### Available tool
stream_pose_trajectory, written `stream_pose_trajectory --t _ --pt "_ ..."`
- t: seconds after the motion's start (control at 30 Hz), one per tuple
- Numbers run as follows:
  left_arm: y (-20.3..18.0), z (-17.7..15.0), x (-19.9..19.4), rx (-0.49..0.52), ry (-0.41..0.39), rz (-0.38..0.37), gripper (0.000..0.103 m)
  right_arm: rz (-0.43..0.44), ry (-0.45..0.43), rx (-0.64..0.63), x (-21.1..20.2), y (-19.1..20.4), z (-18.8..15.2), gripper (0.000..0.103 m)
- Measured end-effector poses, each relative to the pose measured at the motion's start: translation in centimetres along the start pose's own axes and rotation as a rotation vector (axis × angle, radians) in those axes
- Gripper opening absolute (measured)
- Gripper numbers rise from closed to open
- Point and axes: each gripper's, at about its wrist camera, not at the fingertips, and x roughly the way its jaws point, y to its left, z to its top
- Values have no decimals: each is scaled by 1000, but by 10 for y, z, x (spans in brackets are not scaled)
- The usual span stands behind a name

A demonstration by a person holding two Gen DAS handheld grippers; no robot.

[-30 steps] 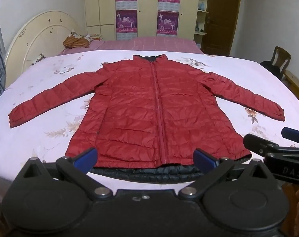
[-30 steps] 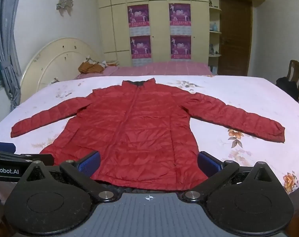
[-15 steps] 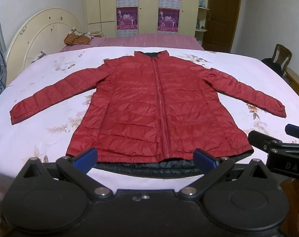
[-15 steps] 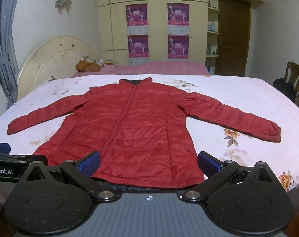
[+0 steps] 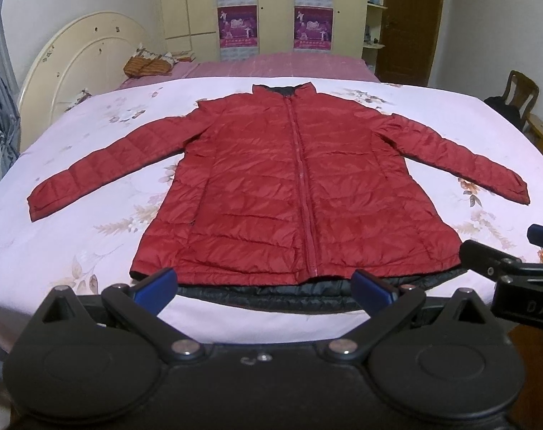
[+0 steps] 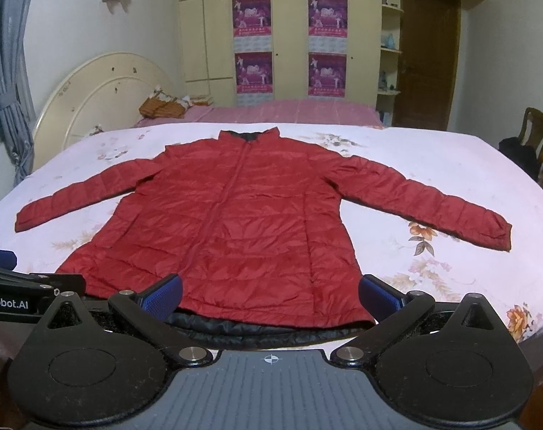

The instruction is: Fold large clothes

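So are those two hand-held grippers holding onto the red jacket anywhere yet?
No, nothing is held. The left hand-held gripper and right hand-held gripper are both open near the hem of the red jacket, which lies flat.

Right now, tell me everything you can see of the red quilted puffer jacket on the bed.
The red quilted puffer jacket looks like shiny padded nylon stitched in horizontal bands. It lies flat, front up, zipped closed along its centre, on the floral pink bedsheet. Its stand-up collar points toward the far side, showing dark lining. Both sleeves spread outward and slant down toward the near edge. A dark layer shows below the near hem. Neither tool touches it.
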Motion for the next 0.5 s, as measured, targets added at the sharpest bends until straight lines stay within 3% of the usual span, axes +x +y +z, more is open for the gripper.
stream_pose_trajectory --t 0.5 --pt "-2 -1 0 4 7 11 103 -6 -3 1 -3 0 1 103"
